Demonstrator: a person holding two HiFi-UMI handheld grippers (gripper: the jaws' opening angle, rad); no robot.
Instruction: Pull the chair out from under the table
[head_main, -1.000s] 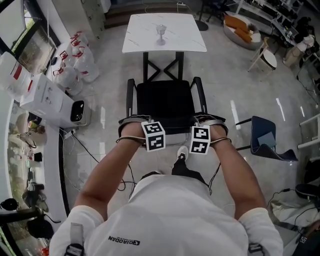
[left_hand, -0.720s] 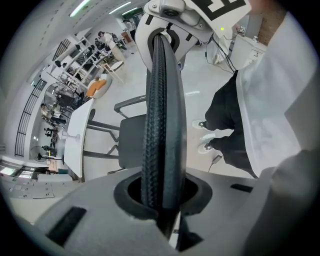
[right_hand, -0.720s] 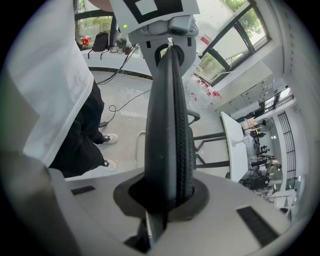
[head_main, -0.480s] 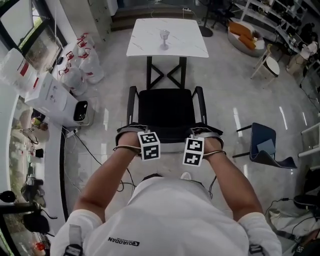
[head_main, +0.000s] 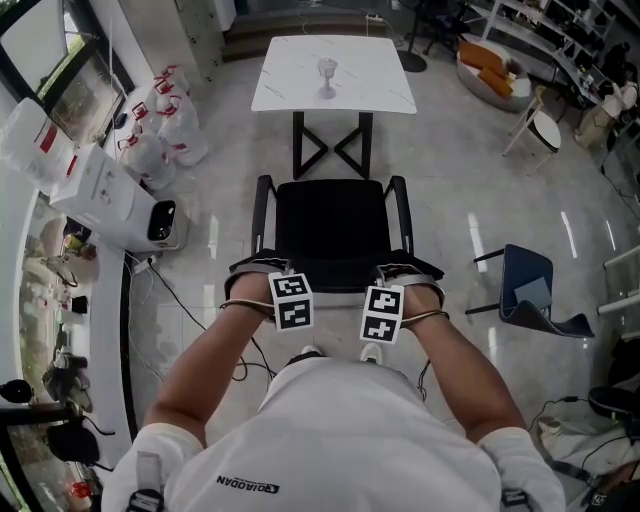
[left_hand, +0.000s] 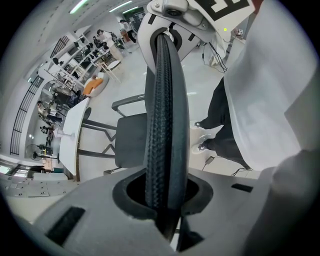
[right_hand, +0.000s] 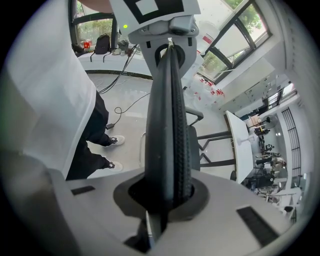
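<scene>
The black chair (head_main: 333, 225) stands on the floor in front of the white marble table (head_main: 300, 75), its seat out from under the tabletop. A glass (head_main: 327, 75) stands on the table. My left gripper (head_main: 262, 270) and right gripper (head_main: 408, 272) sit side by side on the top edge of the chair's backrest, close to my body. In the left gripper view the ribbed black backrest edge (left_hand: 162, 100) runs between the jaws of the left gripper (left_hand: 162, 200), which are opening slightly. The right gripper (right_hand: 167, 192) is shut on the same edge (right_hand: 170, 100).
A dark blue chair (head_main: 525, 285) stands to the right. White boxes and an appliance (head_main: 105, 195) line the left wall, with tied bags (head_main: 160, 130) beyond. Cables (head_main: 175, 300) trail on the floor at left. A white stool (head_main: 535, 125) and orange sofa (head_main: 490, 60) are far right.
Both grippers and the chair have come back toward me, away from the table. More of the table's black legs shows between tabletop and seat.
</scene>
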